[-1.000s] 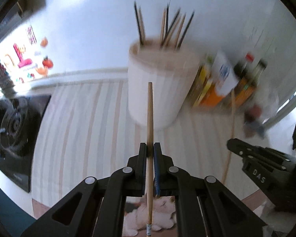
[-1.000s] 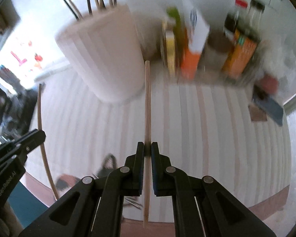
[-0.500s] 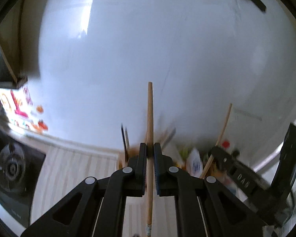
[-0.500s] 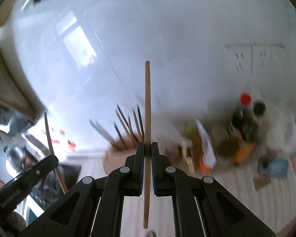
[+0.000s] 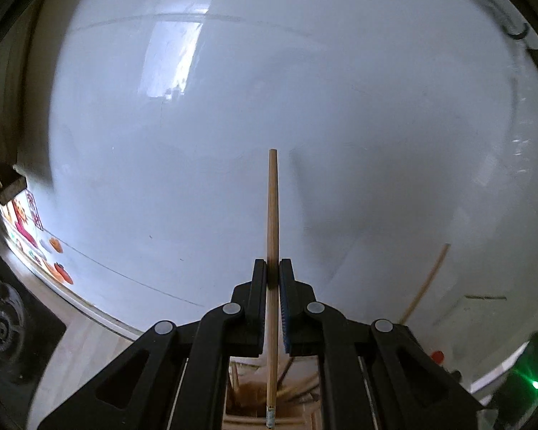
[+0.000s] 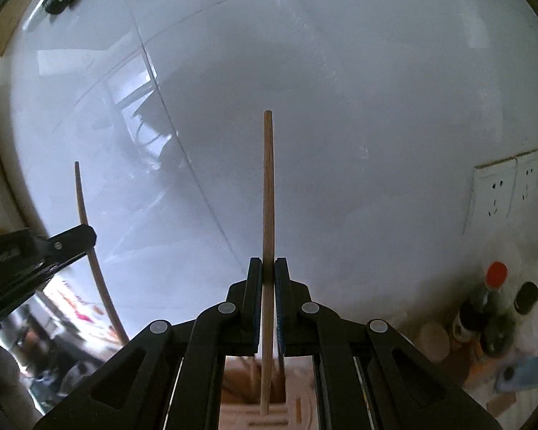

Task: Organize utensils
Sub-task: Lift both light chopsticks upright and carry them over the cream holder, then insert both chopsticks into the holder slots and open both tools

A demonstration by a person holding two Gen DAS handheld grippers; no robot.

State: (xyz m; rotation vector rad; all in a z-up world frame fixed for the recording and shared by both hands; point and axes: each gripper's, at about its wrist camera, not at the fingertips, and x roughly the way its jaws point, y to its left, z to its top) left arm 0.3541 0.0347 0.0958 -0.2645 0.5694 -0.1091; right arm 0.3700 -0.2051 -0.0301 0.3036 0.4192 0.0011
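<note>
My left gripper [image 5: 272, 268] is shut on a wooden chopstick [image 5: 272, 215] that runs straight up the left wrist view against the white wall. My right gripper [image 6: 268, 267] is shut on a second wooden chopstick [image 6: 268, 186] in the same way. The pale utensil holder [image 6: 297, 408], with several chopsticks standing in it, shows only between the arms of each gripper, below the held sticks, as the holder [image 5: 244, 394]. In the right wrist view the left gripper [image 6: 86, 234] enters from the left with its chopstick [image 6: 89, 243]. The right-hand chopstick [image 5: 426, 283] slants in at the right of the left wrist view.
Dark sauce bottles [image 6: 495, 308] with a red cap and other jars crowd the counter at the lower right. Wall sockets [image 6: 502, 193] sit above them. A black stove burner [image 5: 0, 326] lies at the far left, below colourful stickers [image 5: 57, 272]. The glossy white wall [image 5: 269, 89] fills most of both views.
Both grippers have risen and tipped upward, each still holding its chopstick. The holder, which stood ahead on the striped counter, now sits low between the gripper arms.
</note>
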